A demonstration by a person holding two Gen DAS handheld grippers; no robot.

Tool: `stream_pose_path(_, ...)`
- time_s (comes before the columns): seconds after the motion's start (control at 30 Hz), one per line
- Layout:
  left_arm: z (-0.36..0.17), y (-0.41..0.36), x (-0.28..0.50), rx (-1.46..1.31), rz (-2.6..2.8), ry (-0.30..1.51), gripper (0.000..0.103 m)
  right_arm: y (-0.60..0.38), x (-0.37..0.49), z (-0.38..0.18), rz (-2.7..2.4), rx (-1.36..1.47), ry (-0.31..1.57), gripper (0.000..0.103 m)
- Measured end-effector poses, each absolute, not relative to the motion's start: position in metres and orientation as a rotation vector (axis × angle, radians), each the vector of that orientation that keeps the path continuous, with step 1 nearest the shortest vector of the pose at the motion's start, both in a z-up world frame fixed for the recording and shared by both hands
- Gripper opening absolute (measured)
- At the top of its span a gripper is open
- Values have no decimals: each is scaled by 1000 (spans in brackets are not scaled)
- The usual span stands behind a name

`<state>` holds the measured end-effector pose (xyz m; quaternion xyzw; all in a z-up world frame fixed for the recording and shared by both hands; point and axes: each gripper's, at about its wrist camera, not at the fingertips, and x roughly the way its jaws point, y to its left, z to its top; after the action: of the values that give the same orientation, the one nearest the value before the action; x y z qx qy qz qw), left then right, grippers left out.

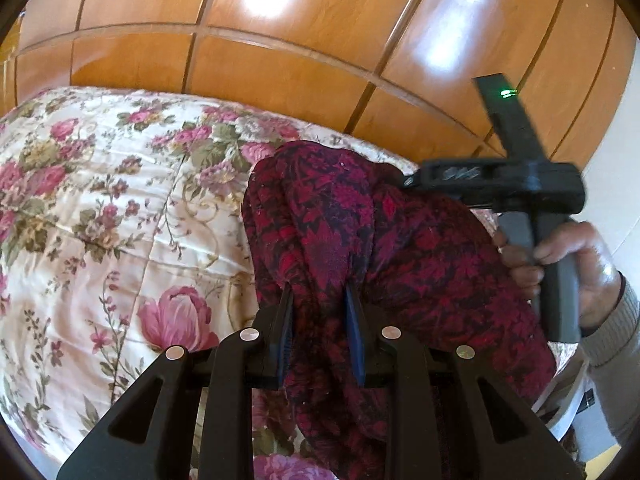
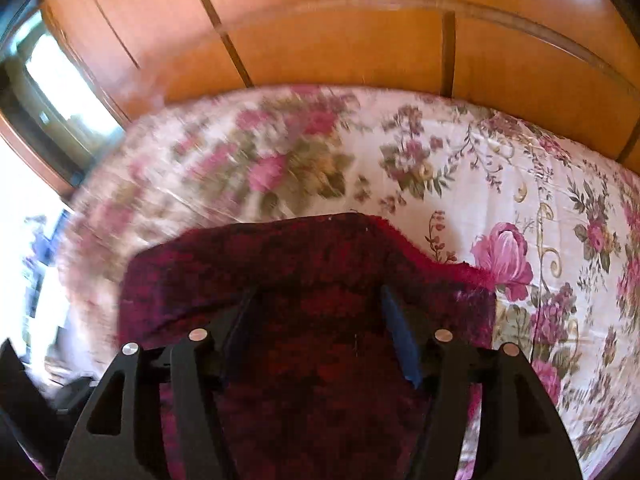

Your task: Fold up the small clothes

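A dark red and black patterned garment point(image 1: 328, 208) hangs bunched over a floral bedspread point(image 1: 120, 200). My left gripper point(image 1: 320, 304) is shut on a gathered fold of it, with cloth squeezed between the blue pads. In the left wrist view my right gripper point(image 1: 410, 180) reaches in from the right, held by a person's hand point(image 1: 592, 272), its tip at the garment's upper right edge. In the right wrist view, the right gripper point(image 2: 320, 304) stands open, fingers wide apart over the garment point(image 2: 312, 256); its pads press on nothing.
The bedspread point(image 2: 440, 160) stretches wide to the left in the left wrist view and to the right in the right wrist view. Glossy wooden wardrobe panels point(image 1: 280, 60) rise just behind the bed. A bright window point(image 2: 52, 92) lies far left.
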<state>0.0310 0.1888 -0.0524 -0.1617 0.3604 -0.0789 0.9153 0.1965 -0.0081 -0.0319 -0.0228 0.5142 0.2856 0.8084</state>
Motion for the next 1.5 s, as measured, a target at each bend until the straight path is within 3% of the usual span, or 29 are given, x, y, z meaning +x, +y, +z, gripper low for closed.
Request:
stream_pose_path(0.13, -51, 192, 32, -351, -146, 752, 29, -15, 189, -27, 598, -52, 1035, 69)
stream_pose_path(0.27, -44, 184, 28, -281, -108, 757, 30, -38, 167, -5, 601, -16, 911, 88)
stream_pose_path(0.47, -37, 171, 20, -169, -30, 745, 30, -70, 125, 5, 602, -22, 829, 95)
stream_pose_path(0.9, -40, 170, 19, -160, -6, 752, 30, -126, 65, -38, 802, 215, 977, 100)
stream_pose_path(1.0, -44, 170, 19, -141, 27, 753, 38, -120, 68, -54, 828, 266, 1023, 101)
stream_pose_path(1.17, -54, 175, 17, -147, 51, 772, 38, -110, 70, -71, 878, 322, 1049, 101)
stream_pose_path(1.27, -55, 173, 14, -132, 72, 764, 48, -112, 70, -71, 897, 343, 1041, 101)
stream_pose_path(1.5, -56, 174, 14, -137, 68, 766, 48, -127, 87, -58, 934, 438, 1029, 101)
